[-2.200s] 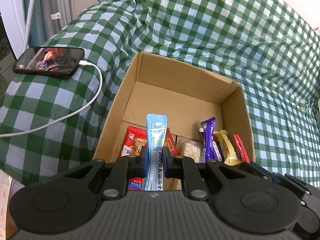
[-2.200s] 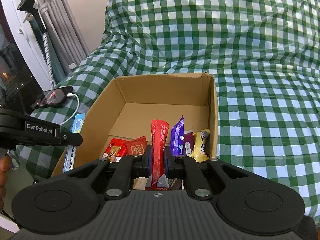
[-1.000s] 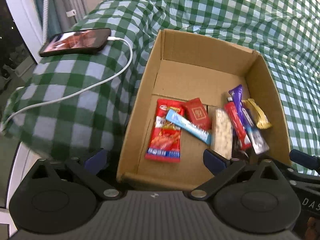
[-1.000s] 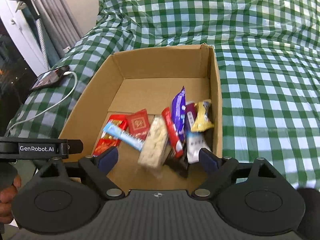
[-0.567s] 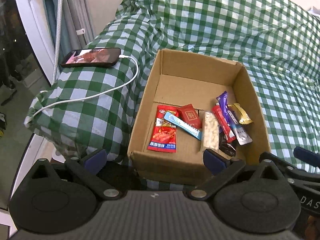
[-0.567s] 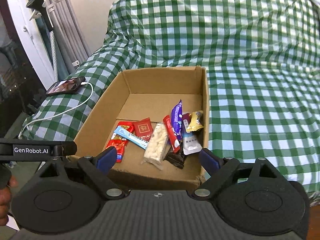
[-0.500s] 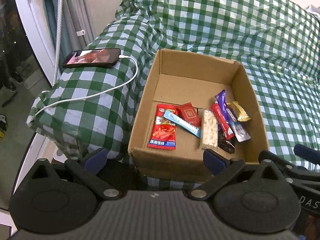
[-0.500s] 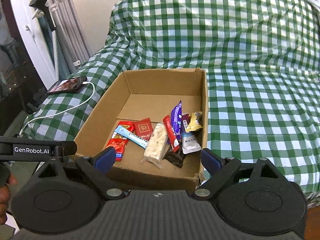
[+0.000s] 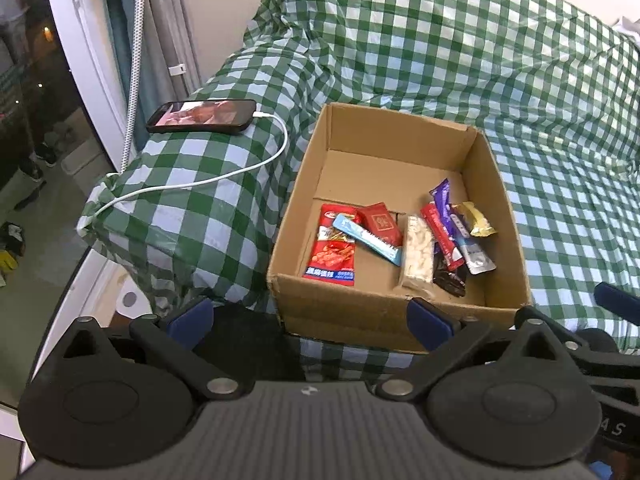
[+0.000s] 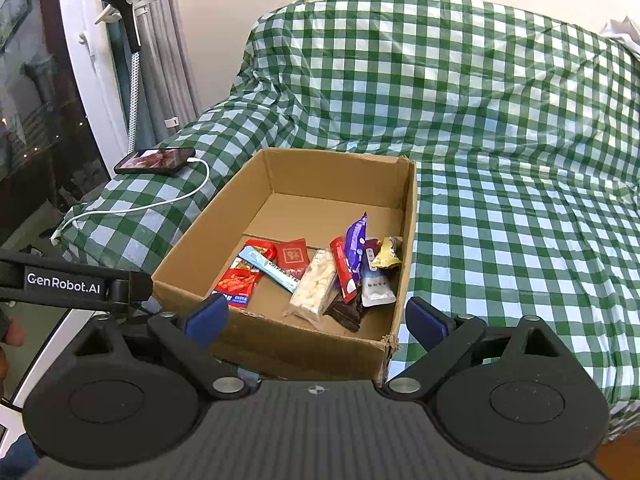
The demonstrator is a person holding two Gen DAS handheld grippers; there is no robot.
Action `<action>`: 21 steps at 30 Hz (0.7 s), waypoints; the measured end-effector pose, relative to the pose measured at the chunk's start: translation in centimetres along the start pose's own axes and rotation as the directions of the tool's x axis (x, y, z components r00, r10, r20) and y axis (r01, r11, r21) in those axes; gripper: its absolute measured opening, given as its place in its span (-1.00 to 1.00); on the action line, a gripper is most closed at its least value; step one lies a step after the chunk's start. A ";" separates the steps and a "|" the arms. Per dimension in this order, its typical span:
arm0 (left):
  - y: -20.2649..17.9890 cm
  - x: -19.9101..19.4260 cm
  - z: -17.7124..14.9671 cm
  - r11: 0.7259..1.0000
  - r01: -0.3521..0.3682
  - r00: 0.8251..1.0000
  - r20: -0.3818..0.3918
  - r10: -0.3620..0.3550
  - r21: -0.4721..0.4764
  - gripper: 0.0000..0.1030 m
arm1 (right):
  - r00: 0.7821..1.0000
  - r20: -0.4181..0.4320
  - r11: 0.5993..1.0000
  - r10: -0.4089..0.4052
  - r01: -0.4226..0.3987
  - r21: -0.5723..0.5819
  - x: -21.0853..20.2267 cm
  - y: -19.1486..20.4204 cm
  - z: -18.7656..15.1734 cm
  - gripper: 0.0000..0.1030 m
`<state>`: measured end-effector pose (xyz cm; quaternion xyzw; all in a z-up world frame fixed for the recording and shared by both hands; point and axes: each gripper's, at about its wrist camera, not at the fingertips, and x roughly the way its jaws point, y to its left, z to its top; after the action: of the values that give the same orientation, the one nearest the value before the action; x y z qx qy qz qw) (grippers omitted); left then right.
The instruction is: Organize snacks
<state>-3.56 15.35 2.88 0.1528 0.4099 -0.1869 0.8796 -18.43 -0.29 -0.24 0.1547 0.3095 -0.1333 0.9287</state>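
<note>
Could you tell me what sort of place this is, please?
Probably a bedroom or living room at home: a checked cover draped over soft furniture, curtains by a dark window, and a phone charging beside the snack box.

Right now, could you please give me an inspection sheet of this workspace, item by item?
Surface: green checked cloth over a bed or sofa, rumpled.
Job's things: open cardboard box on the cloth, holding the snacks in its near half: red peanut bag, blue stick lying across a red packet, clear nougat bar, red stick, purple wrapper, yellow wrapper, white sachet, dark wrapper.
Clutter: phone, screen lit.
Tongs: left tongs open, empty; right tongs open, empty; both short of the box.
Cables: white charging cable from the phone over the cloth's edge.
Surroundings: curtains, window frame, wall.
</note>
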 end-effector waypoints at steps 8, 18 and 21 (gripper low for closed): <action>0.4 -0.2 0.2 0.999 -0.048 0.999 0.004 0.048 -0.017 0.99 | 1.000 0.013 1.000 0.004 -0.004 -0.020 -0.4 0.4 -0.1 0.88; 0.0 -0.5 0.0 0.998 -0.062 0.998 0.029 0.061 0.024 0.99 | 1.000 0.012 1.000 0.003 -0.002 -0.018 -0.4 0.5 -0.2 0.91; -0.2 -0.2 -0.1 0.997 -0.064 0.998 0.019 0.063 0.041 0.99 | 1.000 0.010 1.000 0.003 -0.003 -0.017 -0.3 0.5 -0.2 0.91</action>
<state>-3.81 15.29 2.97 0.1823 0.3929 -0.1688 0.8854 -18.64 0.35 -0.10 0.1469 0.3057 -0.1299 0.9317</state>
